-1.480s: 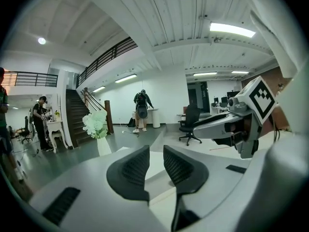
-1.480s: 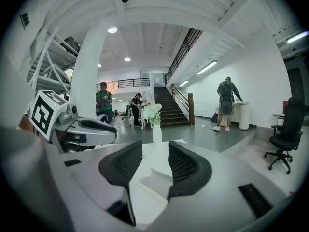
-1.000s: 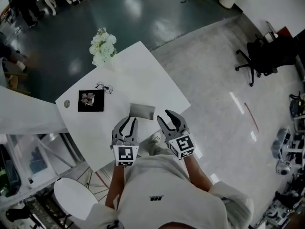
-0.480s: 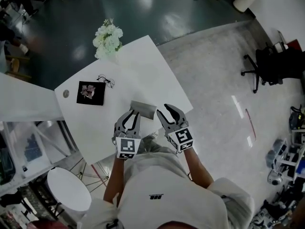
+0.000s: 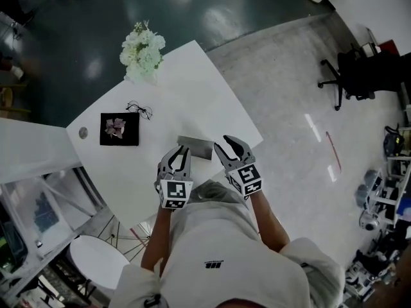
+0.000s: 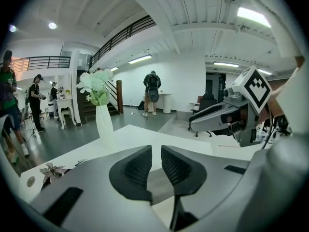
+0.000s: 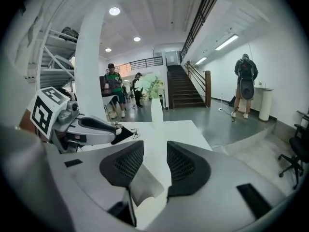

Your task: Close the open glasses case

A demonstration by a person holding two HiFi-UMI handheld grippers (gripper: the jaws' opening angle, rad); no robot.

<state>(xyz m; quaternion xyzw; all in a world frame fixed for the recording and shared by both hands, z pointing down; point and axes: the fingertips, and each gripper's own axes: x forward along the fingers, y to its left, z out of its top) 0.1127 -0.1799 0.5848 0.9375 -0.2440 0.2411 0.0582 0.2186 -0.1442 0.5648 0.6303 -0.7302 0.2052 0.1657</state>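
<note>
Where the white table [image 5: 192, 85] runs nearest the person, the grey glasses case [image 5: 194, 147] is found, lying between the two gripper tips. Left gripper [image 5: 182, 151]: jaws held slightly apart, nothing pinched. Right gripper [image 5: 228, 141]: jaws closing, a narrow gap left, nothing pressed between them. Spectacles [image 5: 139, 110] and flower vase [image 5: 141, 47] are placed well apart from the case.

We see white square counter [image 5: 192, 95] at centre-left of frame, one corner pointing to top.
- We note white flowers in vase [image 5: 141, 53] at upper corner.
- Dark-framed glasses [image 5: 139, 110] below vase, lying flat.
- Black square mat [image 5: 119, 129] just beside glasses, lower left of them; pale pink item [image 5: 116, 128] on mat.
- Small round disc [image 5: 83, 133] near left corner, apart from mat.
- Grey glasses case [image 5: 194, 147] near lower right edge, well apart from mat.
</note>
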